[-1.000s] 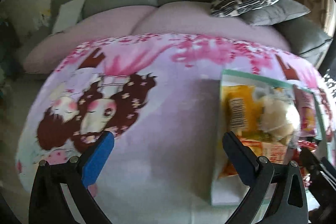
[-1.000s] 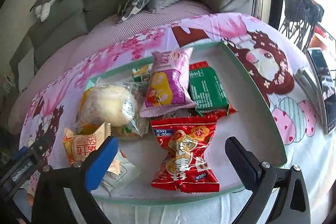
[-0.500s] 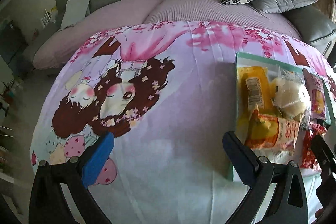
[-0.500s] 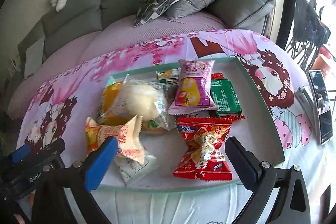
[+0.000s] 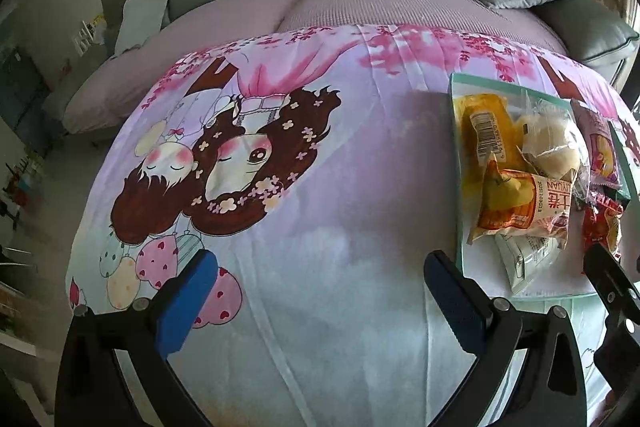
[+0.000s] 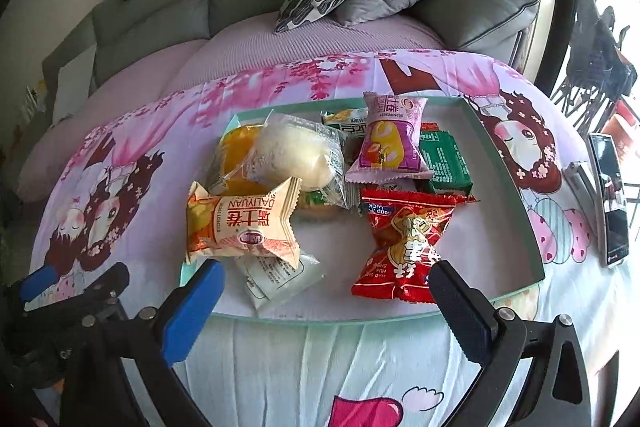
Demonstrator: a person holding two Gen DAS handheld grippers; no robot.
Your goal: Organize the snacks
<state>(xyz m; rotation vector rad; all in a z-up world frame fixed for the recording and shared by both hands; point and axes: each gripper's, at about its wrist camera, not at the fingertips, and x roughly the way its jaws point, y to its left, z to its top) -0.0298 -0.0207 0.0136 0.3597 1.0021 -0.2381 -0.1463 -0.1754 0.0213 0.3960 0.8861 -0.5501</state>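
Snack tray (image 6: 516, 183) just beyond right claw (image 6: 324, 291)

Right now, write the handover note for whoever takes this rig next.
Left tool: open, empty, over bare tablecloth left of the tray.
Right tool: open, empty, at the tray's near edge.
Snacks all lie in the tray, loosely piled: orange cake pack over a white packet, clear-bagged bun, purple pack, green pack, red pack.
Done: nothing sorted as far as can be seen.
Left: pick and arrange every snack. A phone lies right of the tray.
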